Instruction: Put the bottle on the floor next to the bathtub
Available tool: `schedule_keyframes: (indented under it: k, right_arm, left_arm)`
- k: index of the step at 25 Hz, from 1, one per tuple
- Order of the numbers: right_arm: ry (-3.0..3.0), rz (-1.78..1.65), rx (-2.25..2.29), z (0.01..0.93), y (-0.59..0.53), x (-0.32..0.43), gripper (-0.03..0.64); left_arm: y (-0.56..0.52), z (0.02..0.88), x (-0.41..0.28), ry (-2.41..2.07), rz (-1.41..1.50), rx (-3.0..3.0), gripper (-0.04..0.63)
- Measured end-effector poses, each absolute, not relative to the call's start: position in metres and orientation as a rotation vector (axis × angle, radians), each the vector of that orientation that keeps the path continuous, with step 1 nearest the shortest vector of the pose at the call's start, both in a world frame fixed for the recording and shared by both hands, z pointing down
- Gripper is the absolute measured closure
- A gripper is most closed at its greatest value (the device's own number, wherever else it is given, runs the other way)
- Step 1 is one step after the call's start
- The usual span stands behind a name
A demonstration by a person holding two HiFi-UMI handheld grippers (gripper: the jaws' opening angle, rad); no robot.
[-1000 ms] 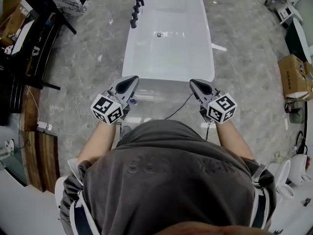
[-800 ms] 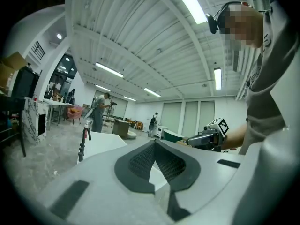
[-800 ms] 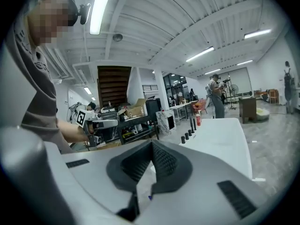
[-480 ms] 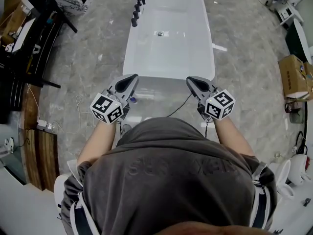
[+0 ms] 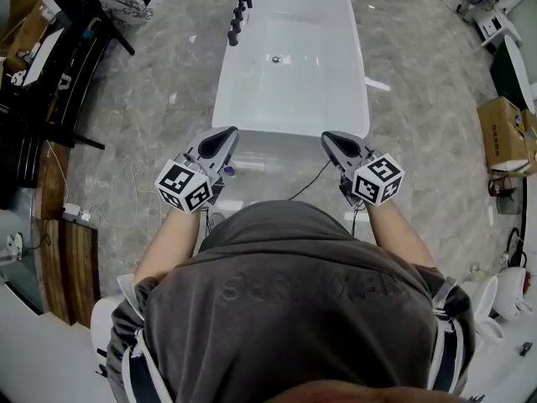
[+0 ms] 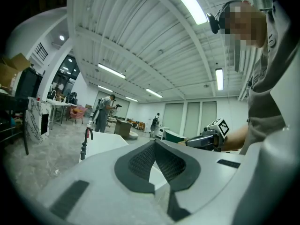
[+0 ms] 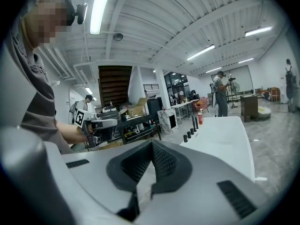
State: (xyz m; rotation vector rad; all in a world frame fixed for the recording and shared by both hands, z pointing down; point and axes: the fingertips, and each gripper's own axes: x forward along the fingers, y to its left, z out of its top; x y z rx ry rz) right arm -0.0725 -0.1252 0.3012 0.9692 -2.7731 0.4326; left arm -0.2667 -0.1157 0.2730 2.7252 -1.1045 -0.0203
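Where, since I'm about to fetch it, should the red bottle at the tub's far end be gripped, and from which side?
Probably its red body, below the white cap: the bottle stands upright on the bathtub rim. Come sideways from the floor side, since the black faucet fittings crowd its near side.

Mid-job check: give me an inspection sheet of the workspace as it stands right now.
Surface: grey stone-look floor; white bathtub ahead, nothing seen inside it.
Job's things: red bottle upright at the tub's far end beside the black tap fittings; not yet on the floor.
Clutter: cardboard box at right; black table at left.
Grippers: left gripper and right gripper both shut, holding nothing, at the tub's near end.
Cables: black cable from the right gripper; power strip with white leads on the floor at left.
Surroundings: open workshop hall; a person far off.
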Motion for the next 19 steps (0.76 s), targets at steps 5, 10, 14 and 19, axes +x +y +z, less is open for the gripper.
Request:
schedule_keyframes:
  k: [5, 10, 14, 19]
  right_arm:
    - [-2.777, 0.42, 0.96, 0.2998, -0.1242, -0.0758, 0.627]
    - [-2.777, 0.422, 0.956, 0.3005, -0.1219, -0.0741, 0.626]
    - [-2.779, 0.424, 0.952, 0.3007, -0.1228, -0.0749, 0.627]
    - [-2.779, 0.417, 0.936, 0.3042, -0.1226, -0.0785, 0.626]
  left_arm:
    - [-0.1138, 0.2731, -0.2695, -1.111, -0.022, 2.722, 0.589]
    - [-0.1119, 0.2726, -0.2689, -1.114, -0.025, 2.716, 0.589]
    - [-0.1121, 0.2732, -0.2691, -1.114, -0.025, 2.713, 0.589]
    - [-0.1131, 0.2772, -0.2689, -1.107, -0.024, 2.708, 0.589]
